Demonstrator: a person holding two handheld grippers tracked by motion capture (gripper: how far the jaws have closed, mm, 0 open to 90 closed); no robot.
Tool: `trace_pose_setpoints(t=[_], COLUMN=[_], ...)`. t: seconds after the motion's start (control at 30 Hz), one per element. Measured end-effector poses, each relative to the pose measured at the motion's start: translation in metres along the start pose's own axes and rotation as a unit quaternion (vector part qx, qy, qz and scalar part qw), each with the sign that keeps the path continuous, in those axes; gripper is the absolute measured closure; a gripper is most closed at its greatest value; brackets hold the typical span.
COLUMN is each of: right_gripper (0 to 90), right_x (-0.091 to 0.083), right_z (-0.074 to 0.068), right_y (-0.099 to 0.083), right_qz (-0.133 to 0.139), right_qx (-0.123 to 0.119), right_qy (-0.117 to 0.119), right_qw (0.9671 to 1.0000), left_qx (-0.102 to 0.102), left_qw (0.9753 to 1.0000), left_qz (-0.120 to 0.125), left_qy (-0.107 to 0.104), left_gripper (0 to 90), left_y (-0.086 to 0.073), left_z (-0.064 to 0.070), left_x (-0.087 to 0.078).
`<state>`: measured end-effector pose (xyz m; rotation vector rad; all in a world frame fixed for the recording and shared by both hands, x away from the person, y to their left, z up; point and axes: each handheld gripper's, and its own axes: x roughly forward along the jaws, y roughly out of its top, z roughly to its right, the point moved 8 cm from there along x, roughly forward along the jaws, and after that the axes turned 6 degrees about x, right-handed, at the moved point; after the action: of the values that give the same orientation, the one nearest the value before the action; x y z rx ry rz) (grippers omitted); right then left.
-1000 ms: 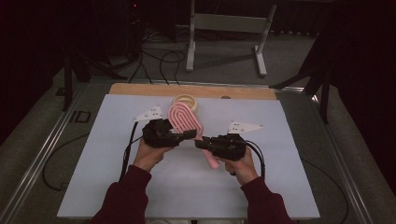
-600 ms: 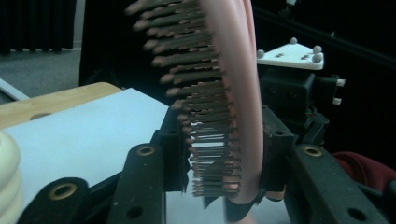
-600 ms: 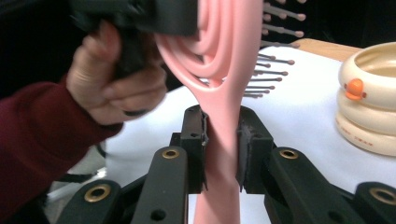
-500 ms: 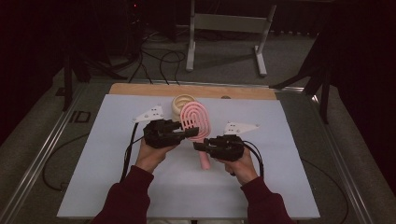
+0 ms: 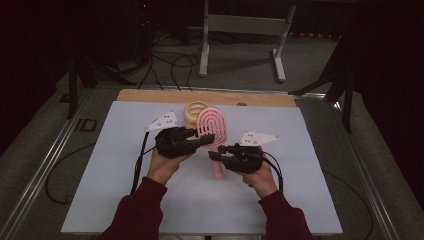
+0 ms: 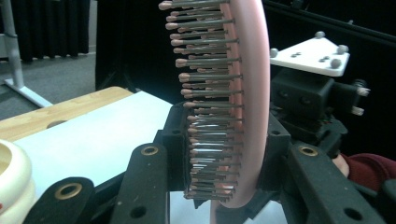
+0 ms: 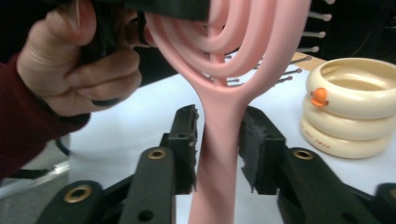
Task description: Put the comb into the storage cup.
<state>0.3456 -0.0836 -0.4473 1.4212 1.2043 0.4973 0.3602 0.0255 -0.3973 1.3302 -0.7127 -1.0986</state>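
Gripping pink brush (image 5: 212,129) w/ both: left tongs (image 5: 207,139) clenched on head, right tongs (image 7: 217,151) straddling handle, pads not quite closing — risking slip, or knocking cream rings (image 7: 348,105) beyond.

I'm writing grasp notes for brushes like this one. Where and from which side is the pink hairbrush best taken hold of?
Take the pink hairbrush by its handle, from the side, one jaw on each flank. The handle is a narrow, smooth bar with no bristles, so it probably seats well; the right claw brackets it this way. The left claw grips the wide looped head across bristles and back, which looks less secure.
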Motion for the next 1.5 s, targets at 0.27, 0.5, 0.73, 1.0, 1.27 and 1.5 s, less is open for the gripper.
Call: trace_pose_setpoints(t=[0.27,0.5,0.73,1.0,1.27,1.5], right_gripper=[48.6,31.7,14.4,12.1,12.3,12.3], right_x=[0.001,-0.001,-0.007,-0.017,-0.03,-0.043], right_z=[0.001,0.006,0.014,0.019,0.02,0.025], right_y=[-0.002,-0.005,-0.011,-0.024,-0.037,-0.046], right_qz=[-0.007,-0.006,-0.011,-0.016,-0.01,-0.002], right_qx=[-0.026,-0.021,-0.021,-0.021,-0.032,-0.029], right_qy=[-0.034,-0.054,-0.093,-0.122,-0.145,-0.165], right_qw=[0.999,0.9983,0.9954,0.9921,0.9889,0.9858], left_qx=[-0.002,-0.002,-0.005,-0.004,-0.002,-0.003], left_qw=[0.9998,0.9995,0.999,0.9984,0.9978,0.9974], left_qz=[0.003,0.009,0.009,0.01,0.011,0.013], left_qy=[0.019,0.031,0.044,0.055,0.065,0.071], left_gripper=[64.6,64.6,64.6,64.5,64.5,64.5], left_y=[0.002,0.005,0.007,0.01,0.014,0.016], left_z=[-0.004,-0.008,-0.014,-0.018,-0.021,-0.022], left_x=[-0.003,-0.007,-0.012,-0.017,-0.02,-0.021])
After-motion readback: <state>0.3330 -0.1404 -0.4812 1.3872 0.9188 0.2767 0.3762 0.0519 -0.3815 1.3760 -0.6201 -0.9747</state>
